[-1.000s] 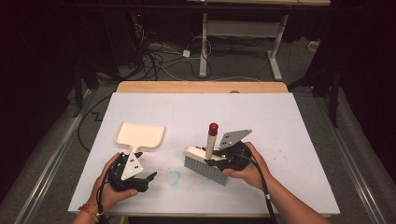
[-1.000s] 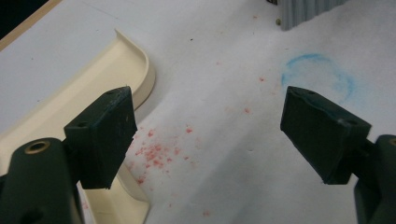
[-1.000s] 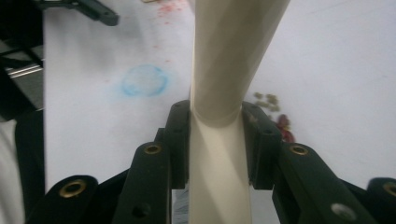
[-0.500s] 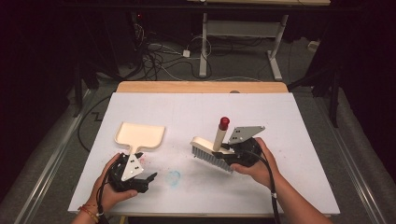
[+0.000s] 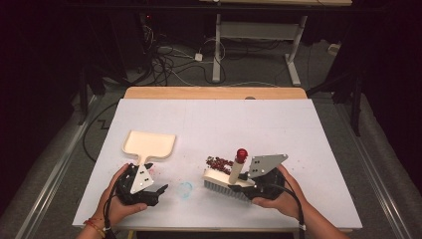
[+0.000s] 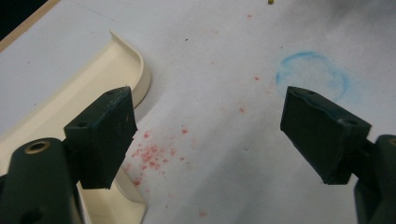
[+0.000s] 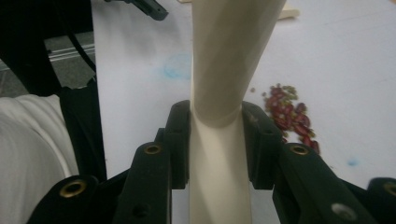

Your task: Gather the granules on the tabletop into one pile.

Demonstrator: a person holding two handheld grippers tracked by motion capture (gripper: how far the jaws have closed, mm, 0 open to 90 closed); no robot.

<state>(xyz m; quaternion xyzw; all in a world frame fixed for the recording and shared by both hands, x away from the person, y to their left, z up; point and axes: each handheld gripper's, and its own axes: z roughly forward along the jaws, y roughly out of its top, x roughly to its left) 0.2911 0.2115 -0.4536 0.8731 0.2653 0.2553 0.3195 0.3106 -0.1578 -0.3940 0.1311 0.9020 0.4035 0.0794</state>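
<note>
In the high view, lower centre, the right gripper (image 5: 238, 175) clamps a cream brush (image 5: 225, 179) just below a pile of red beans (image 5: 219, 162); a hasty stroke could scatter them past the dustpan (image 5: 149, 145) at left. In the left gripper view the left gripper (image 6: 208, 135) stands wide open, holding nothing, over red crumbs. In the right gripper view the jaws pinch the smooth cream handle (image 7: 224, 74).

Dustpan (image 5: 149, 144): smooth cream plastic, slight sheen. Brush (image 5: 226, 178): matching cream plastic handle, red glossy cap, pale bristles. Table (image 5: 298, 139): matt white sheet over a wooden edge, stained with blue and red marks. Gripper pads (image 6: 105, 135): matt black, faintly textured
</note>
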